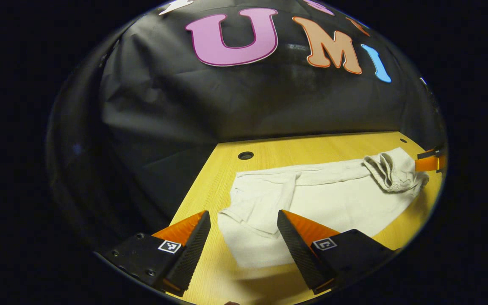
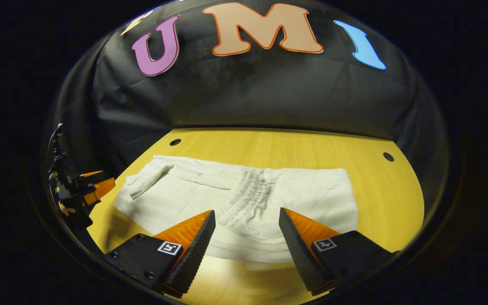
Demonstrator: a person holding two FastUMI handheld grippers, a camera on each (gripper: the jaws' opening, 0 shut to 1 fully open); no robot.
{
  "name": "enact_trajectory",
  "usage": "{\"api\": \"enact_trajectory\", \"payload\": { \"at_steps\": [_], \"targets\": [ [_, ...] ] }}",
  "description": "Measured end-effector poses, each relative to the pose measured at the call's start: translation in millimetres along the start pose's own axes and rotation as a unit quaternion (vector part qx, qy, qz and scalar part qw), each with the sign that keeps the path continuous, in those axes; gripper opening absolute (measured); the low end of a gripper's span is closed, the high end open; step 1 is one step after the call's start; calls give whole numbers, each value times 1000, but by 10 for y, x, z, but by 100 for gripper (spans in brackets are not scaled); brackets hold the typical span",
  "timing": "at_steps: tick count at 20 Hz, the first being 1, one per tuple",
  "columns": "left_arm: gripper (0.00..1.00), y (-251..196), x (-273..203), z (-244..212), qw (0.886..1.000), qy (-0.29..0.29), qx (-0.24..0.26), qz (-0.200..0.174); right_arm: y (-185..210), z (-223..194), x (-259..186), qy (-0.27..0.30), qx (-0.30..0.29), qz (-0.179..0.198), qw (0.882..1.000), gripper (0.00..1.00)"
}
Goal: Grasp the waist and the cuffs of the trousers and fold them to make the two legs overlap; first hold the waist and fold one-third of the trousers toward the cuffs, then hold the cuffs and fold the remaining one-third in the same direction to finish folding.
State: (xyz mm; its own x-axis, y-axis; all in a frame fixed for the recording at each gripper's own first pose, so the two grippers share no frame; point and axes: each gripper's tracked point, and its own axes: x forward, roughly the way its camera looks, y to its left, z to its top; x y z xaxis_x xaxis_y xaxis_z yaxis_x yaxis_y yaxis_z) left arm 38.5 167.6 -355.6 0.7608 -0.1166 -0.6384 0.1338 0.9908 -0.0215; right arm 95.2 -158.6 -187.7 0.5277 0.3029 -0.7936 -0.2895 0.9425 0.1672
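wood tabletop, white trousers spread flat, both grippers spread and holding nothing

pale yellow wood grain table, matte, with some glare on the near edge in the right gripper view. three round dark holes in the top: one at the far left corner, one at the far right; the left gripper view shows one hole just beyond the cloth and a smaller one near the far right edge. black wrinkled cloth wall closes the booth behind and to the sides, meeting the table's far edge. lighting is dim, table is the bright area.

white trousers lie on the table, roughly centred, not flat everywhere: gathered elastic waist is bunched near the middle in the right gripper view, and one end is rolled over into a loose lump in the left gripper view. near left corner of the fabric has a folded flap.

left gripper: fingers wide apart, above the near edge of the trousers, nothing between them. cannot tell if the tips touch the fabric.

right gripper: fingers wide apart, poised over the waist area, pinching nothing.

each gripper shows at the edge of the other's view, just beside the trousers' end.
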Motion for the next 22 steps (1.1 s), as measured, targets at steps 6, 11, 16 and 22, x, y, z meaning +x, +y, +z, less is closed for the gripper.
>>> {"api": "enact_trajectory", "payload": {
  "at_steps": [6, 11, 16, 22],
  "targets": [
    [96, -52, 623, -32, 997, 26, -41, -65, -235, -241, -284, 26, 0, -42, 999, 92],
    [96, -113, 922, -275, 995, 62, -35, -75, -360, -311, -410, 29, -2, -57, 998, 96],
    [97, -130, 956, -439, 992, 94, -37, -68, -444, -376, -426, 32, 10, -61, 998, 97],
    [39, -384, 968, -394, 990, 92, -51, -95, -534, -378, -404, 31, 24, -48, 998, 97]
  ]
}}
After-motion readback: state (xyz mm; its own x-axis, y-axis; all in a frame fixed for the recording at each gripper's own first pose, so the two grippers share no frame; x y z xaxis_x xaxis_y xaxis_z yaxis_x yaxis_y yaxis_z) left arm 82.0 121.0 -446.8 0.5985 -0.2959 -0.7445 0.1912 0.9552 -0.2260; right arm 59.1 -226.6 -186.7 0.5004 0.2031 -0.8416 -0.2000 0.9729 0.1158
